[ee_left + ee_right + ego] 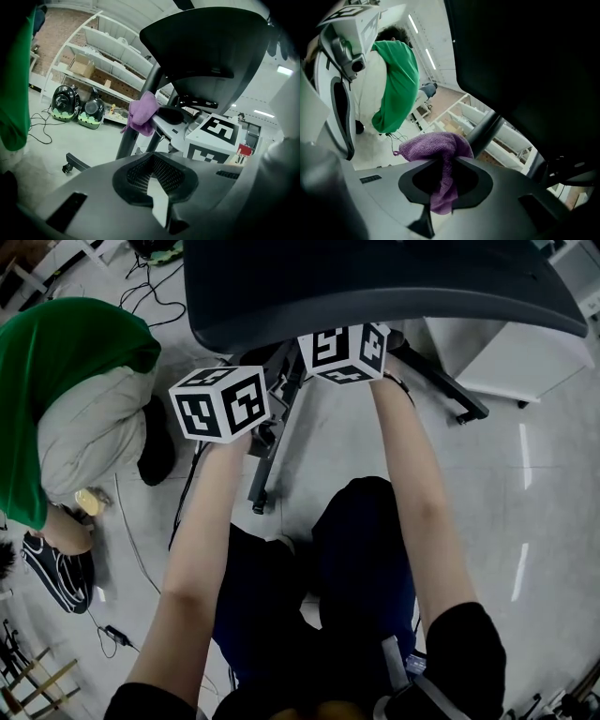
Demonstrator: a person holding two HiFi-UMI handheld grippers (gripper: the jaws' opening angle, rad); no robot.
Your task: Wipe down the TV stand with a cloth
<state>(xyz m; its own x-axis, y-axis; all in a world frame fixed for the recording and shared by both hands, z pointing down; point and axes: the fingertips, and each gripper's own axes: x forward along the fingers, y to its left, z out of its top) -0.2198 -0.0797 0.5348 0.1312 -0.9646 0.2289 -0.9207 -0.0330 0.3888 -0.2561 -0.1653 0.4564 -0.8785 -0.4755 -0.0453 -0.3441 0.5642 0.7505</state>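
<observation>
Right gripper view: right gripper [443, 161] clamped on a purple terry cloth [433, 145]. The cloth bunches above the jaws and a tail hangs down between them. The cloth sits right at the black upright pole [485, 129] of the TV stand, under its large dark curved panel [525, 61]. Cannot tell whether cloth and pole actually touch.

Left gripper view: left gripper [152, 161] has its mesh pads drawn close together, only a pale sliver between them, nothing held. Beyond it, the purple cloth [143, 115] lies in front of the pole [150, 89]. The right gripper's marker cube [213, 136] is just to the right of it. The stand's low foot with a castor [70, 165] is on the grey floor to the left. At the far wall stands white shelving [93, 51], with two round black-and-green objects [77, 108] on the floor before it.

Head view: both forearms reach forward. The left gripper's cube [220, 404] is nearer, the right gripper's cube [345, 352] farther and tucked under the dark panel [375, 277]. The stand's black legs [272, 442] splay across the floor. At the left a person in a green top [56, 381] bends over, well apart from the stand.
</observation>
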